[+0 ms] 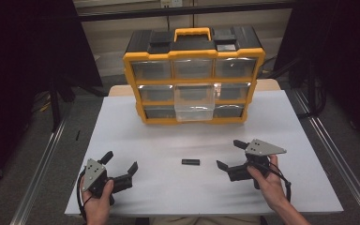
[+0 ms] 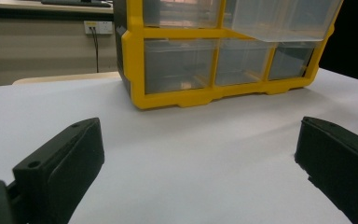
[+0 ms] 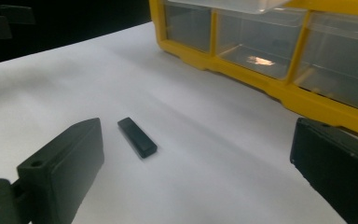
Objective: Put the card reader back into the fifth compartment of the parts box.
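— So where does the small black bar (image 1: 191, 162) lie?
— Flat on the white tabletop (image 1: 168, 140), about midway between the two hands and well in front of the yellow drawer cabinet (image 1: 193, 86); in the high view its long axis runs left to right across the person's front.
— Which hand is closer?
— The right gripper (image 1: 228, 155), I'd judge; the bar lies just to that gripper's left, near it, while the left gripper (image 1: 120, 161) sits farther off on the other side.
— And from the right gripper view?
— There the bar (image 3: 137, 136) lies ahead and toward the left finger (image 3: 63, 161), slanted across the line of approach rather than square between the two.
— Are the fingers holding anything?
— No; both pairs are spread wide and empty, resting low over the tabletop.
— What does the pickup turn on, then?
— Probably swinging the right gripper leftward and turning it so the fingers close across the bar's narrow width; the pulled-out clear drawer (image 1: 194, 102) in the cabinet's middle column looks a likely place for it.
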`<state>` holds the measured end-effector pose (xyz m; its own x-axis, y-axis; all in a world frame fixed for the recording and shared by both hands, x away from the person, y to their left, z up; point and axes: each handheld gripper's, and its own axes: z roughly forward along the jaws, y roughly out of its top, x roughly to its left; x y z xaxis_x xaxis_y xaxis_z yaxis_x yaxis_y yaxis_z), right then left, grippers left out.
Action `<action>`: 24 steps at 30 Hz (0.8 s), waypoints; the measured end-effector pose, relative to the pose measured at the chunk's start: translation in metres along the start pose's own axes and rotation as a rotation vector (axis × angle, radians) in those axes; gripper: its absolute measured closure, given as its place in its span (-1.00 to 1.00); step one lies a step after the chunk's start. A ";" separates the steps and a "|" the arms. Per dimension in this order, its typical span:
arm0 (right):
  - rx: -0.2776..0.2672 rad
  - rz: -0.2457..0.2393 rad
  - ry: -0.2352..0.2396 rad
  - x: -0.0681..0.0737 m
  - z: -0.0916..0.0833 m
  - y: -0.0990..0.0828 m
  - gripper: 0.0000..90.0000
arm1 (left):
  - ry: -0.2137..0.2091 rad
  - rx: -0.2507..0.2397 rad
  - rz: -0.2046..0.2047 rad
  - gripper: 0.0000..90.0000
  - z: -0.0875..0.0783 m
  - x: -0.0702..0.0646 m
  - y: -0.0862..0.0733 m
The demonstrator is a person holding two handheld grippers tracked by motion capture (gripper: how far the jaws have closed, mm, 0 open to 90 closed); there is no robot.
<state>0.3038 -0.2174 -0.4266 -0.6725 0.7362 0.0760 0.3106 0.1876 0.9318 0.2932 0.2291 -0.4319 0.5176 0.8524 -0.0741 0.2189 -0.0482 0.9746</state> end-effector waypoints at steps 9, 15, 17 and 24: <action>0.065 -0.002 0.033 0.009 0.016 0.008 -0.92 | 0.005 0.003 0.002 -0.97 0.001 0.000 0.000; 0.098 -0.018 0.056 0.011 0.027 0.014 -0.92 | 0.002 0.005 0.007 -0.97 0.001 0.000 0.000; 0.138 -0.016 0.067 0.011 0.030 0.017 -0.90 | 0.002 0.004 0.009 -0.97 0.001 -0.001 0.000; 0.221 -0.022 0.121 0.013 0.044 0.025 -0.91 | 0.005 0.000 0.004 -0.97 0.002 0.000 0.000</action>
<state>0.3326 -0.1749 -0.4181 -0.7521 0.6496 0.1113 0.4255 0.3496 0.8347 0.2943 0.2279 -0.4325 0.5147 0.8546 -0.0690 0.2170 -0.0520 0.9748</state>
